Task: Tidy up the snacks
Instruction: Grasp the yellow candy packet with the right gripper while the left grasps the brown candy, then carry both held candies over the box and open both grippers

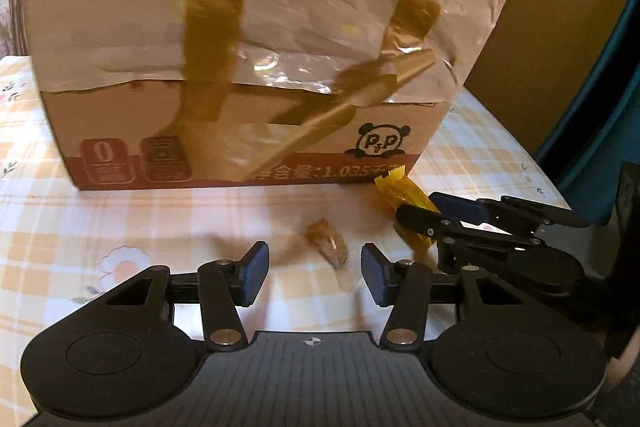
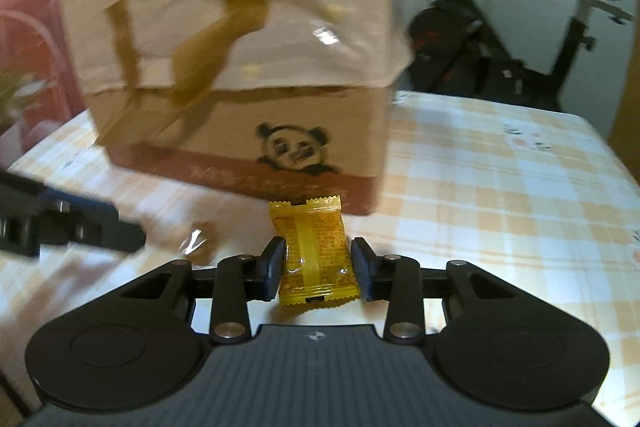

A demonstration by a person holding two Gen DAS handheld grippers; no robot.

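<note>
- The right claw point(image 2: 318, 267) is clamped on the yellow snack packet point(image 2: 314, 255), pads on its two long sides, on the checked desk point(image 2: 500, 187) just in front of the panda carton point(image 2: 240, 87).
- The left claw point(image 1: 314, 277) stands half open and empty; the brown wrapped candy point(image 1: 328, 245) lies just beyond its gap, long axis running near to far, so the left is nearer.

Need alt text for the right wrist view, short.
The right gripper is shut on a yellow foil snack packet lying on an orange-and-white checked tablecloth. Just behind stands a tan cardboard box with a panda print and brown tape; a small brown wrapped candy lies to the packet's left, near the blurred left gripper.
</note>
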